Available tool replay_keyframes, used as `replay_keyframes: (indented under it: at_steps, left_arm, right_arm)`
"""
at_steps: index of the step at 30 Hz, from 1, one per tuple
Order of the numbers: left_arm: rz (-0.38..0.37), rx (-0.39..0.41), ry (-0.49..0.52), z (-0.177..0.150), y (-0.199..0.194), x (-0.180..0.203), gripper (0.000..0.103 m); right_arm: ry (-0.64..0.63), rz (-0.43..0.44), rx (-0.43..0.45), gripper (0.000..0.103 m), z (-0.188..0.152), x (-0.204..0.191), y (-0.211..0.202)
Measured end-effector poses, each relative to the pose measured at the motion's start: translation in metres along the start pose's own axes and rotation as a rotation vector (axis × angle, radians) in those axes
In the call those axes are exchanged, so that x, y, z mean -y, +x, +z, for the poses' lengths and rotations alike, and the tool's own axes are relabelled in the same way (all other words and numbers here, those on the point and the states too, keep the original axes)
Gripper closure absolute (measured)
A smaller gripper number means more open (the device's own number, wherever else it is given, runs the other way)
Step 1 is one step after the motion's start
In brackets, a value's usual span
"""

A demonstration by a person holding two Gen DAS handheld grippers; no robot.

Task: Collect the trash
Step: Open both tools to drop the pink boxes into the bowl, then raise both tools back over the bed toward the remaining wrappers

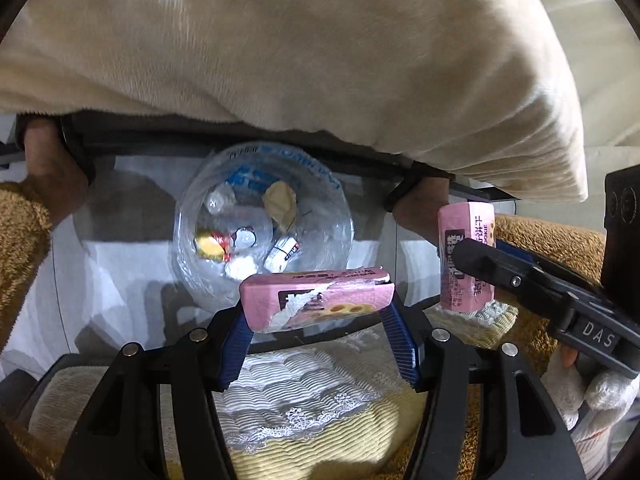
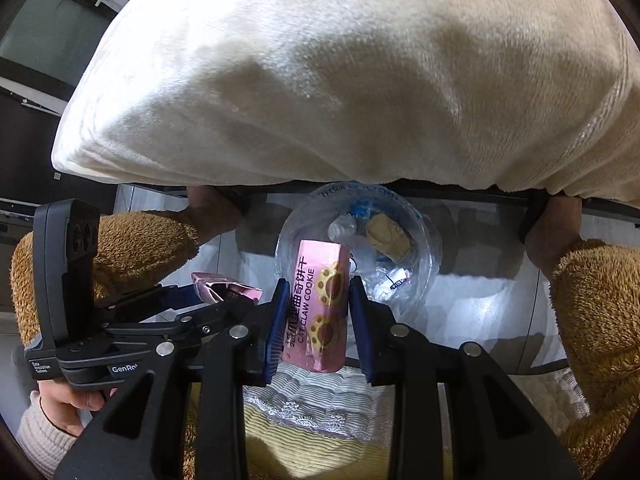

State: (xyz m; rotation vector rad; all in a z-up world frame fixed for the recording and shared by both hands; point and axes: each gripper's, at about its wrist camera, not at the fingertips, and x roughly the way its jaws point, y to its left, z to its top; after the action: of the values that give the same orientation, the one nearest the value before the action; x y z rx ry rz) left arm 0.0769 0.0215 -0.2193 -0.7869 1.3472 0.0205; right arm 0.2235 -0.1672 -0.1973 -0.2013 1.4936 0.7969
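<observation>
Cookie wrappers are being held by both tongs: left tongs (image 1: 318, 312) closed on a crosswise torn wrapper (image 1: 316, 302); right tongs (image 2: 318, 328) closed on an upright cookie pack (image 2: 320, 308); the clear trash bag (image 1: 264, 216) is lying just ahead, below.

My left wrist camera sits just behind my left gripper (image 1: 318, 312) and looks forward along its fingers, close in, with the clear trash bag (image 1: 264, 220) just ahead and my right gripper (image 1: 464, 256) entering from its right side. My right wrist camera looks the same way over my right gripper (image 2: 318, 320), equally near, with my left gripper (image 2: 224, 292) at its left. Both views share the bag (image 2: 356, 236), the cream pillow (image 1: 320, 60) (image 2: 340, 80) above, and the lace-edged cloth (image 1: 304, 392) (image 2: 320, 404) below.
</observation>
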Motion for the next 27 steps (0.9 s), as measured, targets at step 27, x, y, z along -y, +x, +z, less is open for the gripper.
replay_keyframes:
  at_steps: [27]
  left_arm:
    - [-0.033, 0.113, -0.014, -0.001, -0.022, -0.002, 0.031]
  right_arm:
    - [0.042, 0.059, 0.129, 0.053, -0.005, 0.014, -0.023]
